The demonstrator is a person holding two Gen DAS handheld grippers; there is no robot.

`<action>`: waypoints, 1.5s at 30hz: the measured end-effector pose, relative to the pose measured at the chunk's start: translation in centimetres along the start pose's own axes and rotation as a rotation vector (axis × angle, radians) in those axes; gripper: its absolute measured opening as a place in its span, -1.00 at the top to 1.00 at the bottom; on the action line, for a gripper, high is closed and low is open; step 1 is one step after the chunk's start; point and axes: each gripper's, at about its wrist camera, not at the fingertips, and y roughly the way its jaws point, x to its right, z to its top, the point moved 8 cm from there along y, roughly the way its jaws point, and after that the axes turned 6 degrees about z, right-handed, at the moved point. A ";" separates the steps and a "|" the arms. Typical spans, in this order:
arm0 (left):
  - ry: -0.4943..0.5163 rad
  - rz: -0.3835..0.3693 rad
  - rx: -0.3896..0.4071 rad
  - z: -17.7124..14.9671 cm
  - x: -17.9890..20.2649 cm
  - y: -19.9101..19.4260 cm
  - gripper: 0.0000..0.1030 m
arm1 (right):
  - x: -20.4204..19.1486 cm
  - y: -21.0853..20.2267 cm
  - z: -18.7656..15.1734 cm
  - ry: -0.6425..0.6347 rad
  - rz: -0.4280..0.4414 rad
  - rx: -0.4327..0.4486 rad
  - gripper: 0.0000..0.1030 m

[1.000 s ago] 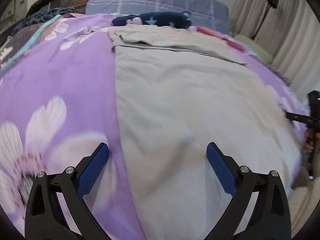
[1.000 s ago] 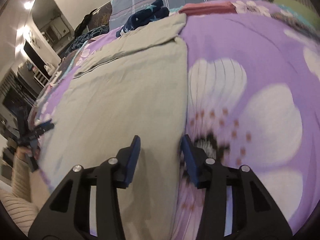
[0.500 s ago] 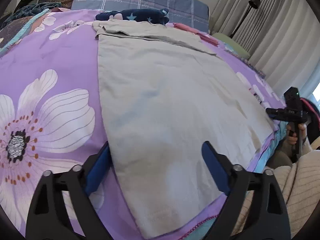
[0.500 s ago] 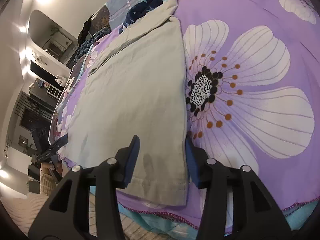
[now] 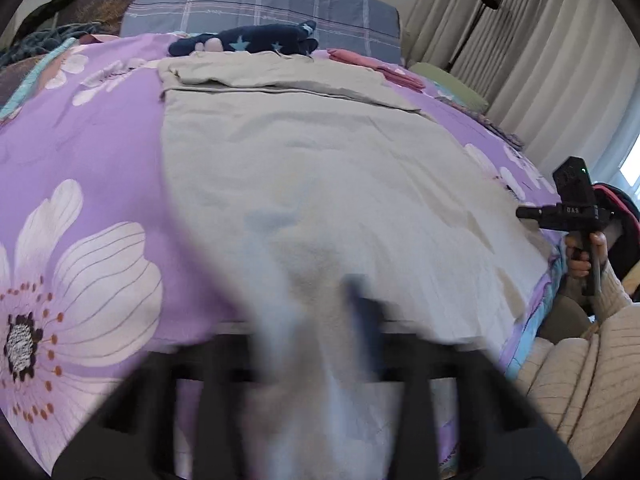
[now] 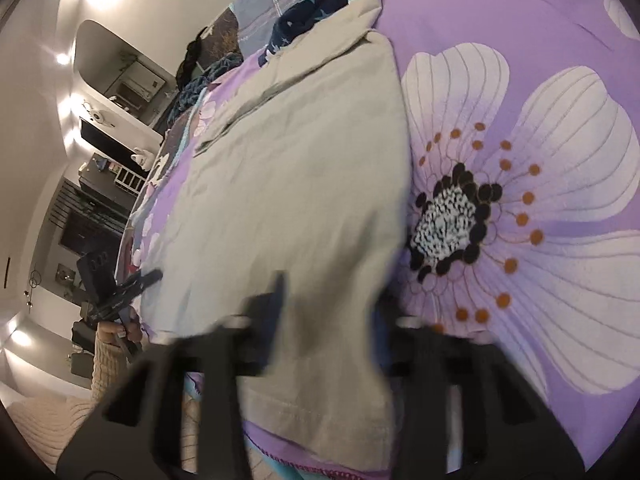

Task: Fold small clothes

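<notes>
The grey garment [image 5: 328, 184] lay spread flat on the purple flowered bedspread [image 5: 92, 152], its near hem at the bed's front edge and its far end folded over in a band [image 5: 280, 80] close to the pillows. In the left wrist view the left gripper [image 5: 320, 332] was smeared by motion blur at the garment's near left corner, with pale cloth bunched up between its dark fingers; it had clenched, and the cloth appeared pinched in it, though the blur hid the pads themselves. In the right wrist view the right gripper [image 6: 332, 320] sat at the near right corner, its jaws closing with the garment's edge [image 6: 344, 360] between them; blur kept the contact from being read clearly. Each gripper showed small in the other's view: the right one [image 5: 568, 212] at the bed's right edge, held by a hand [image 5: 584, 256] in a cream knit sleeve [image 5: 580, 380], and the left one [image 6: 120, 288] at the left edge. Beyond the garment lay a navy star-print item [image 5: 248, 42], touching its far fold, and a pink folded cloth [image 5: 372, 64] just beside it. A grey plaid pillow [image 5: 260, 8] stood behind them, with curtains [image 5: 540, 60] and a floor lamp [image 5: 480, 12] to the right.
</notes>
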 end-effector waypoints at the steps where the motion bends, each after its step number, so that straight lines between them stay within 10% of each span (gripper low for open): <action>1: -0.016 0.010 0.006 -0.1 -0.1 -0.1 0.93 | 0.0 -0.2 -0.1 0.011 0.014 0.008 0.89; 15: 0.090 -0.011 0.418 8.0 4.5 -14.9 0.95 | -11.2 -13.8 5.1 -0.206 0.256 0.401 0.97; 20: 0.119 -0.013 0.509 6.9 6.3 -19.6 0.91 | -13.0 -18.9 3.2 -0.321 0.174 0.510 0.97; 32: 0.016 0.021 0.305 11.9 0.3 -7.7 0.83 | -5.1 -5.2 15.2 -0.101 0.083 0.371 0.96; 38: -0.105 0.210 0.277 19.0 -7.3 -0.1 0.64 | 0.1 2.0 23.8 -0.031 -0.071 0.358 0.96; 45: -0.239 0.174 0.082 16.2 -11.2 9.4 0.56 | 7.3 8.3 23.6 0.110 -0.098 0.232 0.91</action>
